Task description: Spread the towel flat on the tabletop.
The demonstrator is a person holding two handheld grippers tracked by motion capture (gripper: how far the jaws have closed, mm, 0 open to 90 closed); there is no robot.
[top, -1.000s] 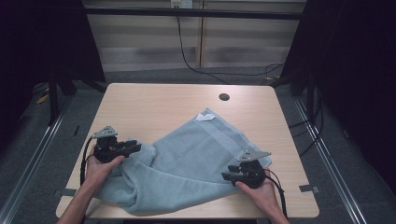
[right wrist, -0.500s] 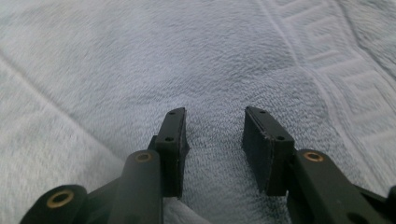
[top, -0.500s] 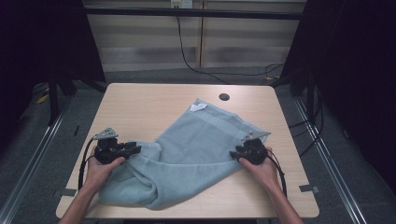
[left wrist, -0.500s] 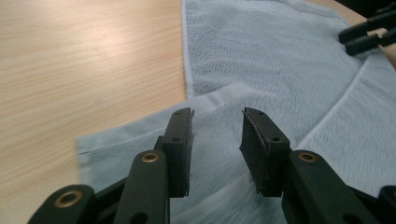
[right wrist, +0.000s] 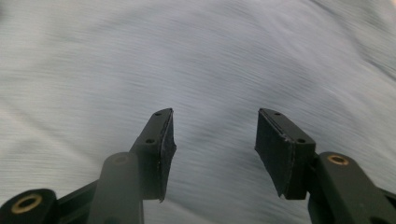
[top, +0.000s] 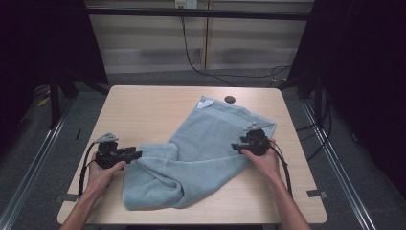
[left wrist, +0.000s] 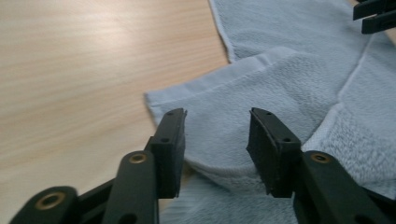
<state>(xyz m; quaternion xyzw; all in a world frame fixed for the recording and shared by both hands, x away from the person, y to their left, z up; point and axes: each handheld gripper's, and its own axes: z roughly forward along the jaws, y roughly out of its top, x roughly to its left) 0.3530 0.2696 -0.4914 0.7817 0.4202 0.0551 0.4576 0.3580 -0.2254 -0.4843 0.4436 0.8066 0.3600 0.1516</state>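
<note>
A light blue towel (top: pixel 210 143) lies rumpled across the wooden table (top: pixel 143 110), running from the far middle to the near left. A white label (top: pixel 206 104) is at its far corner. My left gripper (top: pixel 138 154) stands open at the towel's left edge. In the left gripper view its jaws (left wrist: pixel 217 114) straddle a hemmed corner of the towel (left wrist: pixel 289 79). My right gripper (top: pixel 235 146) rests at the towel's right side. In the right gripper view it is open (right wrist: pixel 215 112) just above the blurred cloth (right wrist: pixel 187 56).
A small dark round hole (top: pixel 230 99) sits in the tabletop near the far edge, beside the towel's far corner. Bare wood lies to the far left and along the right edge. Black cables (top: pixel 86 165) trail from both grippers toward the person.
My right gripper has moved away from the person, and the towel's right side has gone with it and lies flatter and farther back. The left gripper has barely moved.
</note>
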